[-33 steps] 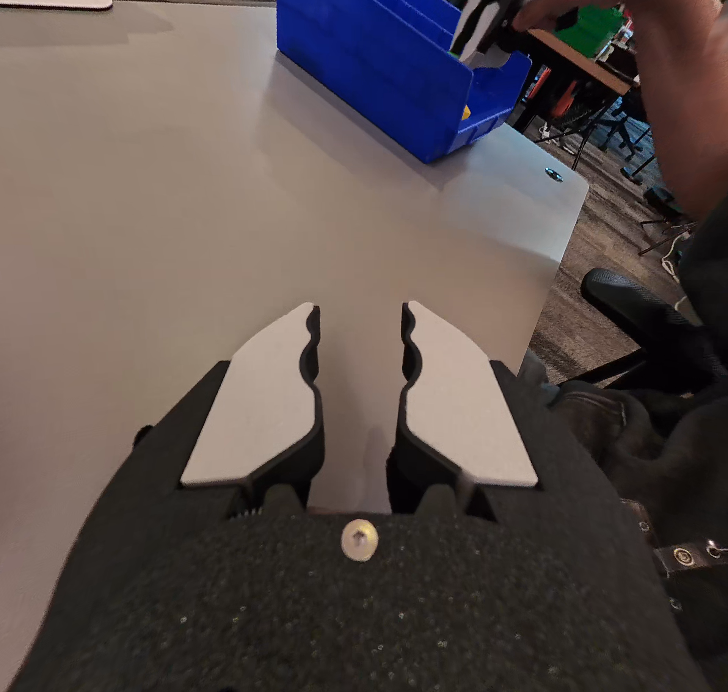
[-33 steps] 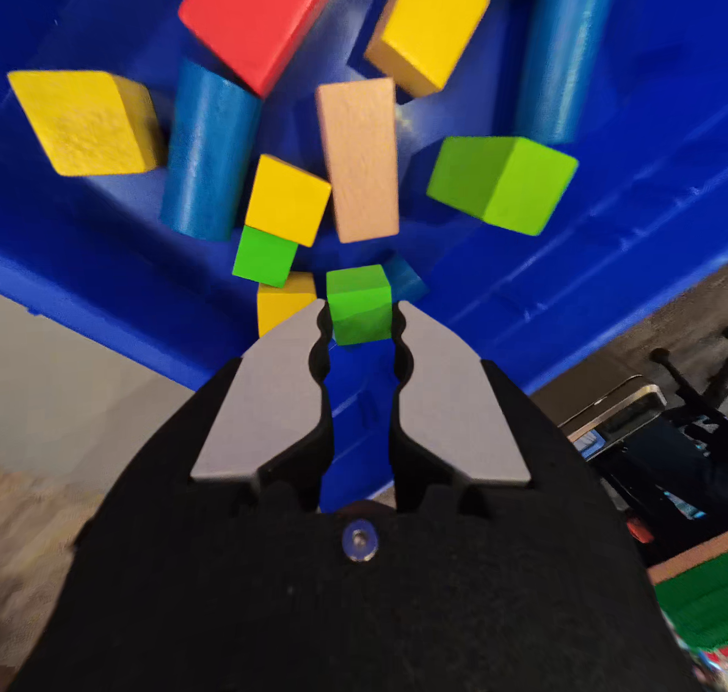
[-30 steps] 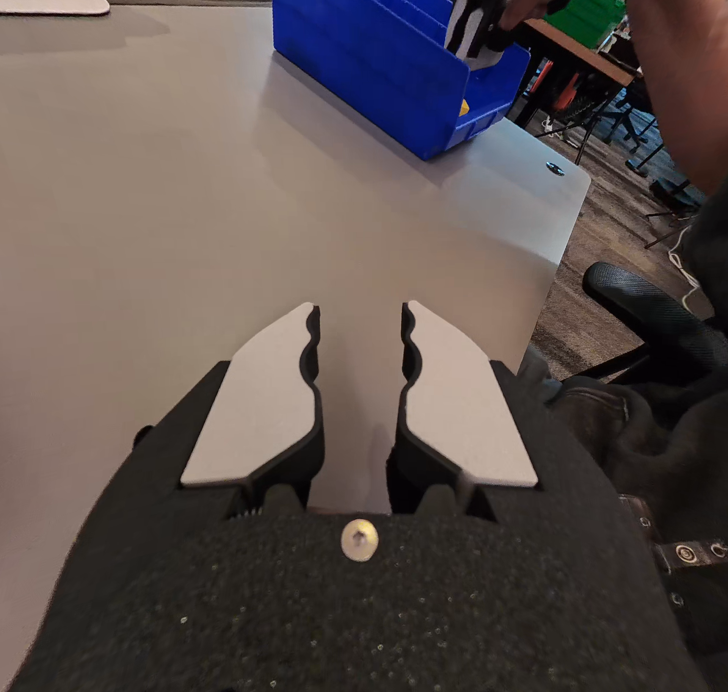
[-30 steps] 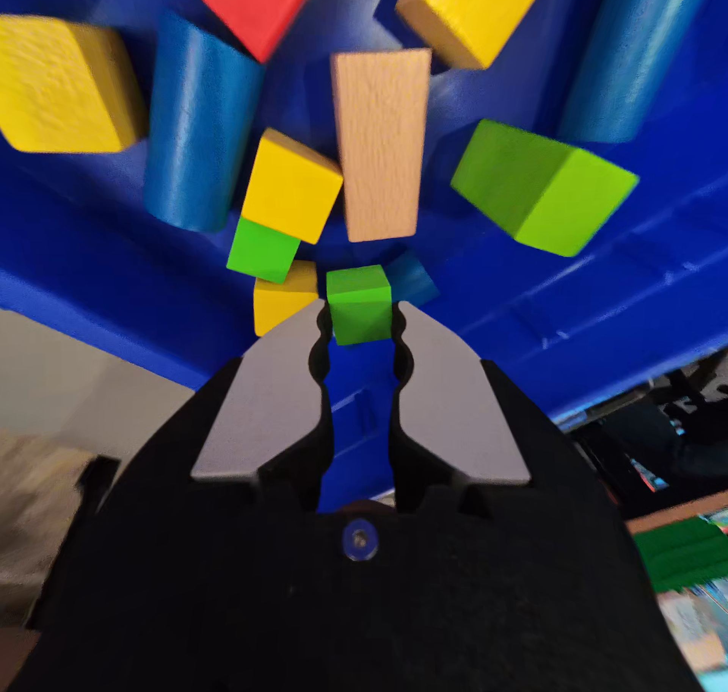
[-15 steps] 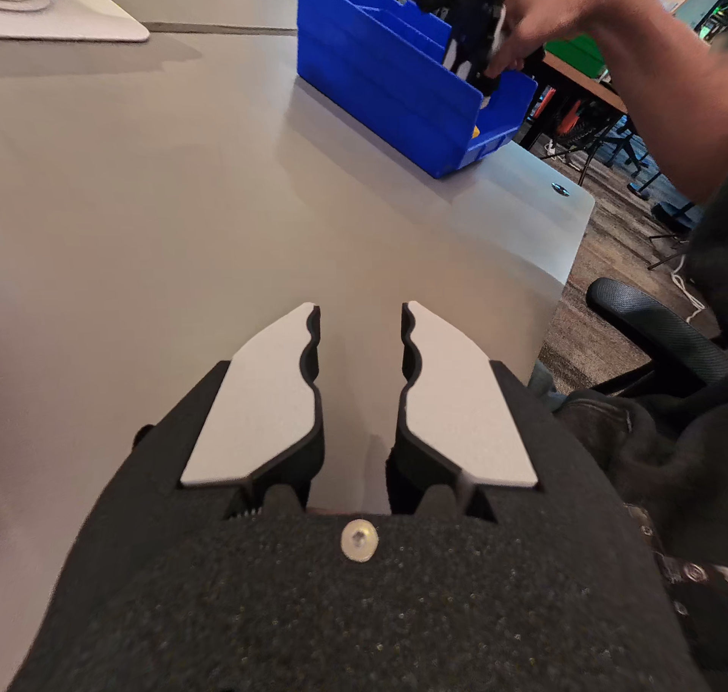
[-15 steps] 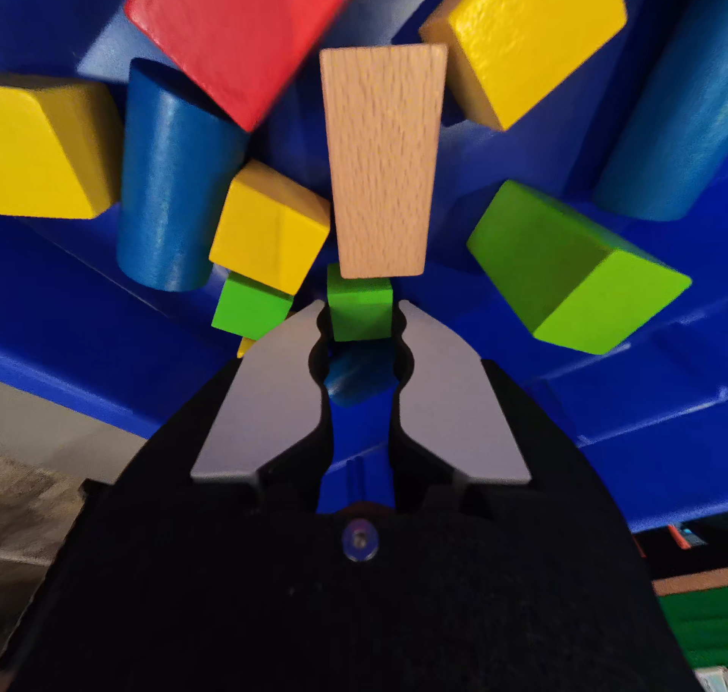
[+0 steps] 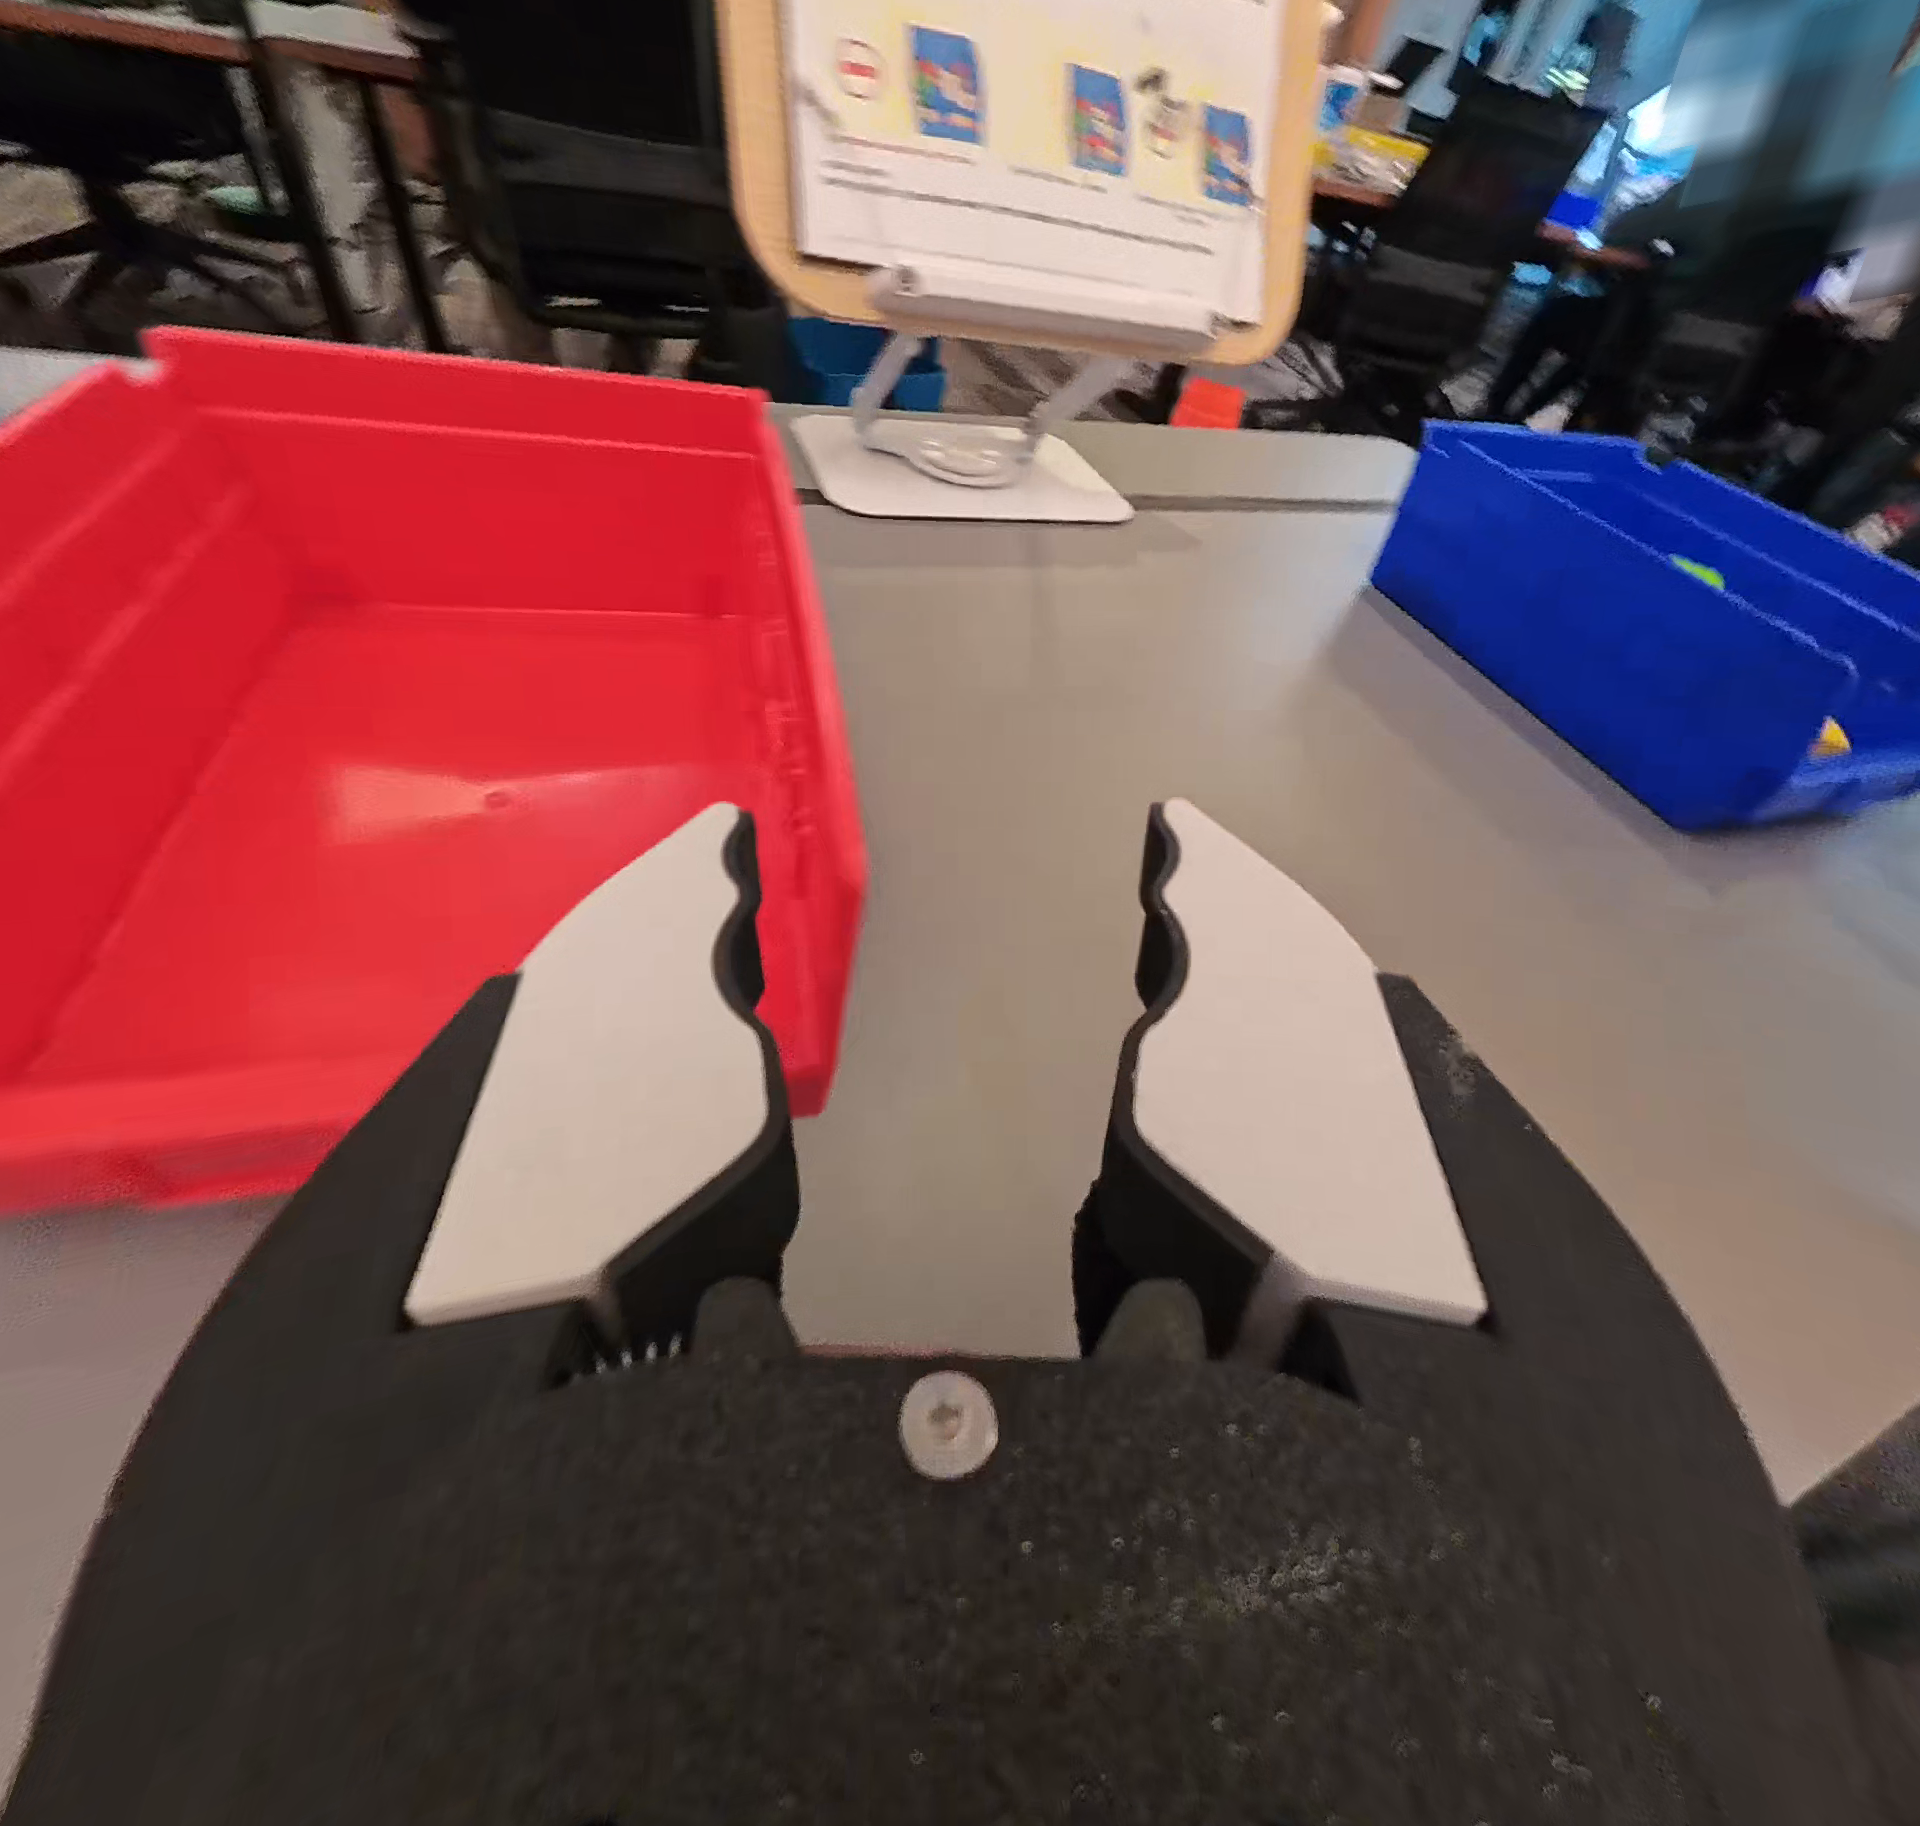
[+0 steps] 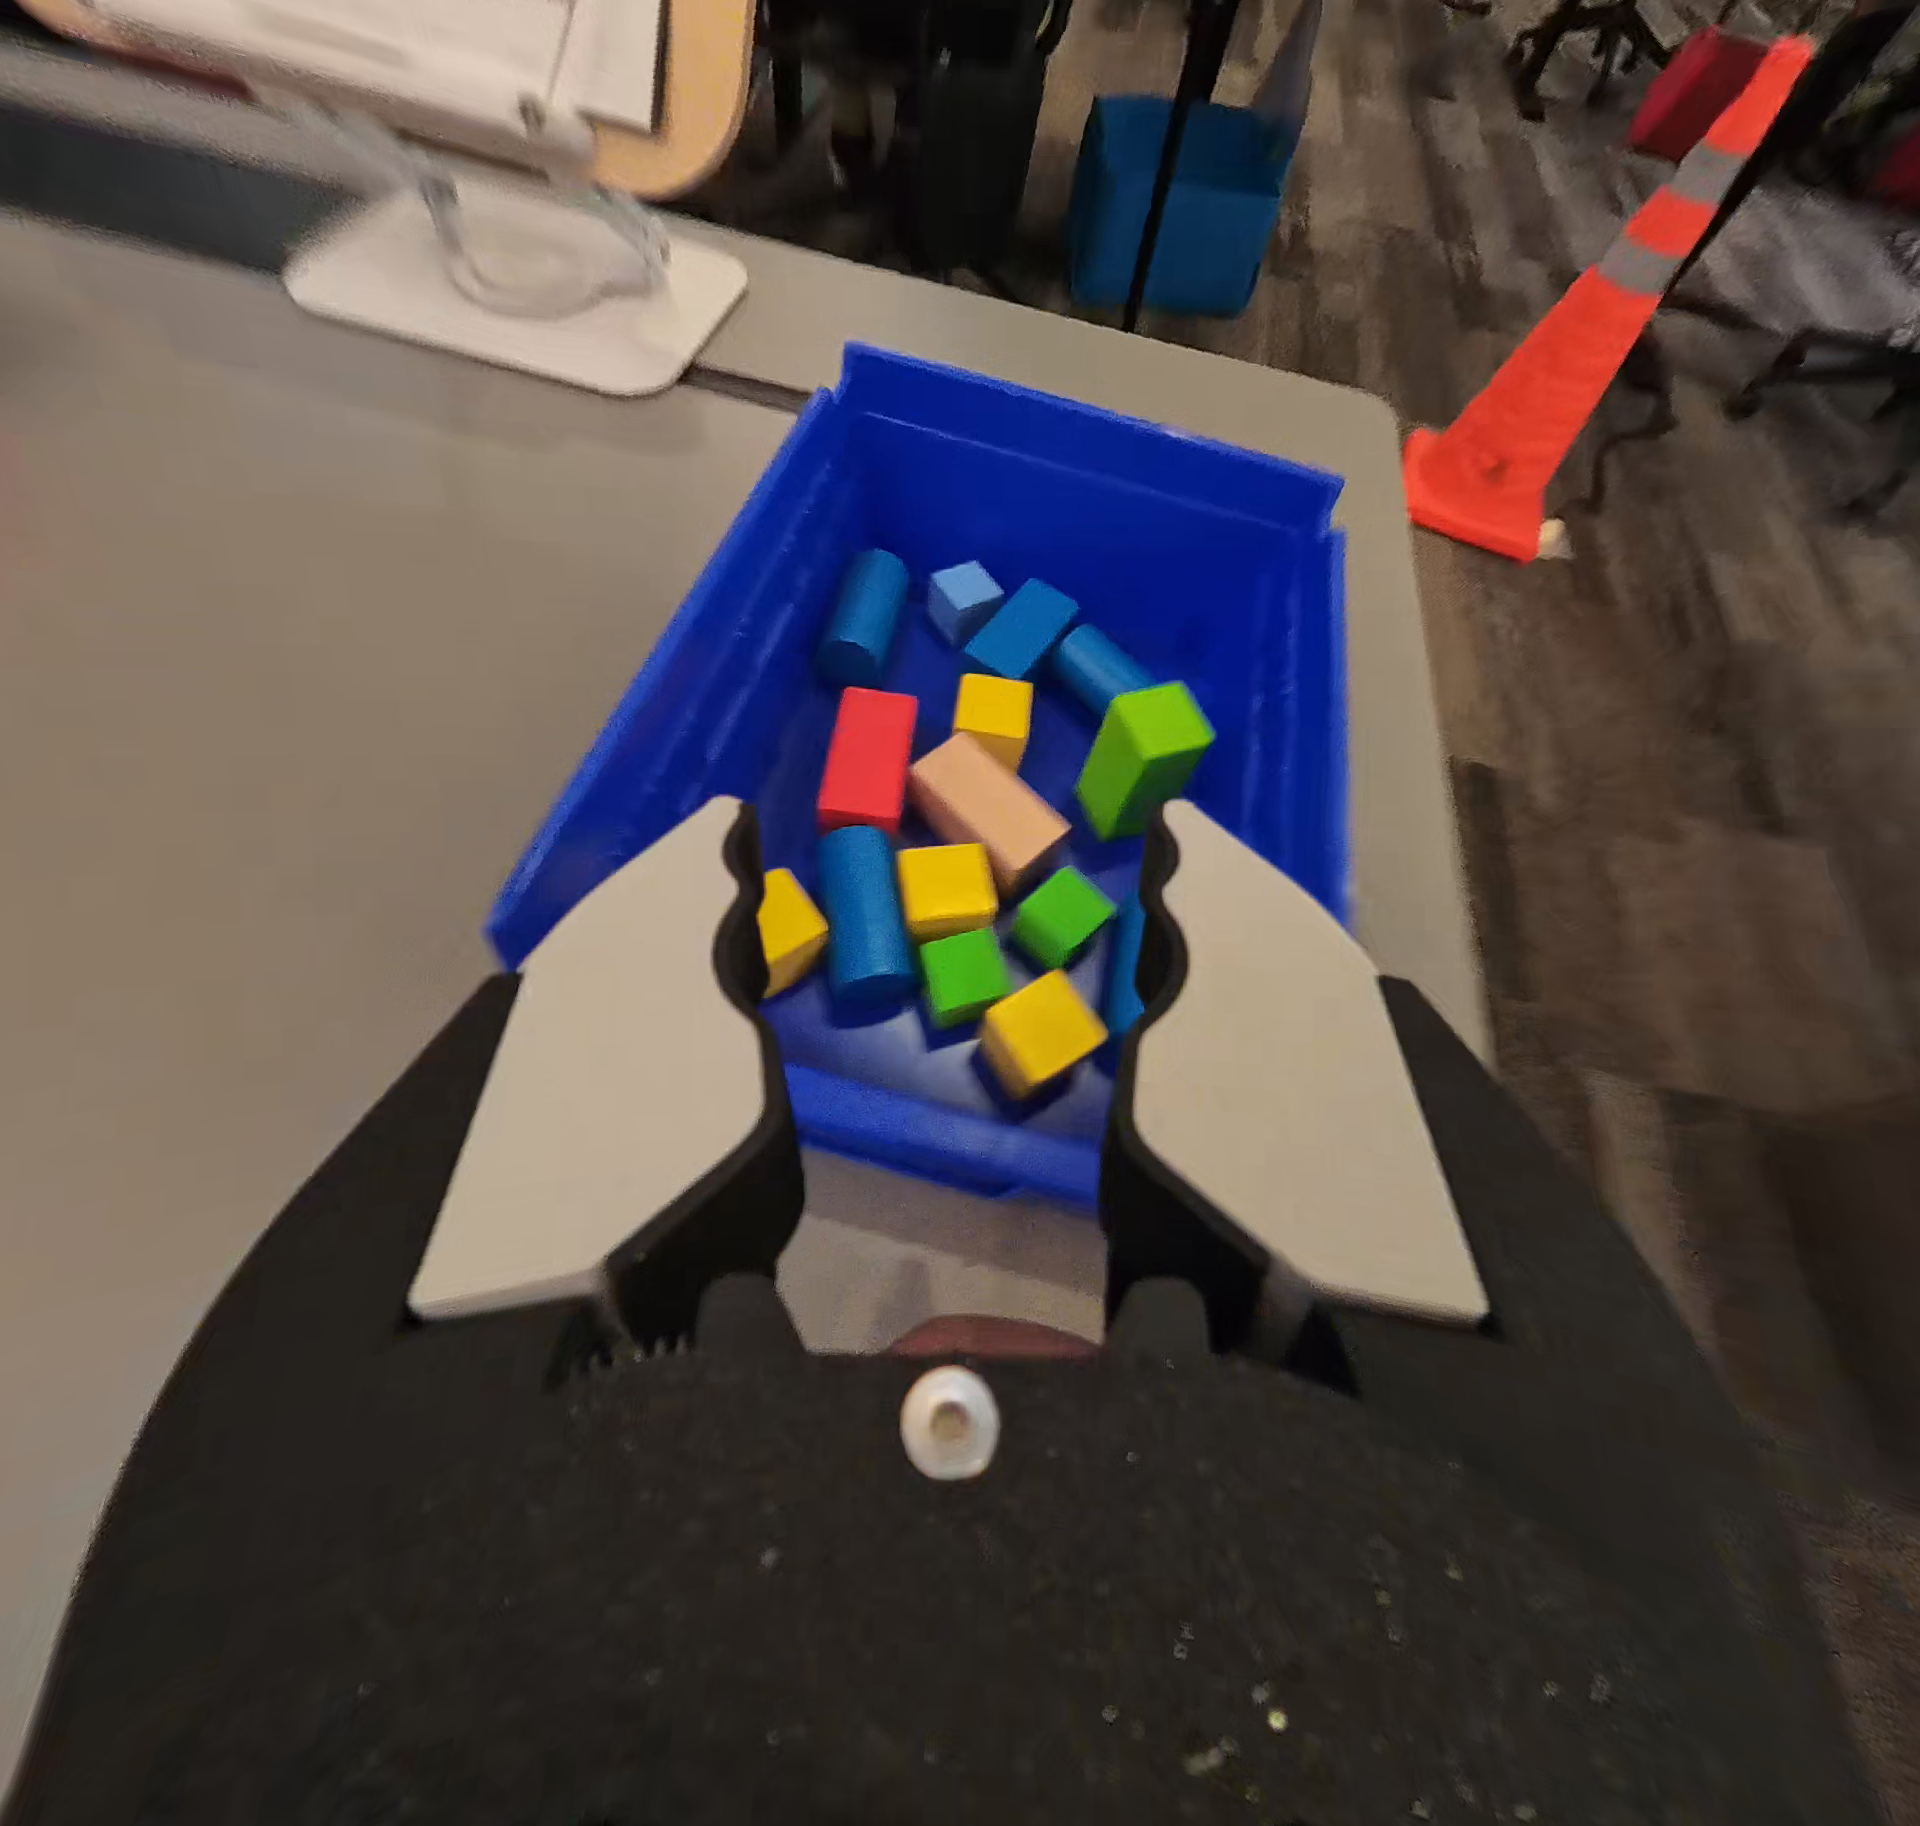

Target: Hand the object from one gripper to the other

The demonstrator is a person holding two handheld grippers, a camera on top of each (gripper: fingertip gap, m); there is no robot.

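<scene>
Above the grey table, the right gripper is held with its jaws spread wide and nothing between them, over the near end of the blue bin. Loose wooden blocks are seen in that bin: a red block, a plain wood block, a large green block, two small green cubes, several yellow cubes and blue cylinders, with more blue pieces toward the bin's far wall. No block is gripped by either tool; all lie in the bin.

Left of the blue bin, across a broad bare stretch of table, a red bin is seen with nothing in it. The left gripper is likewise spread apart and empty, held above the table just beside the red bin's near right corner. Beyond the blue bin's far left corner a stand with a printed sheet is set on a white base. The blue bin is placed close to the table's right edge, with dark floor beyond it and an orange cone past the far corner.
</scene>
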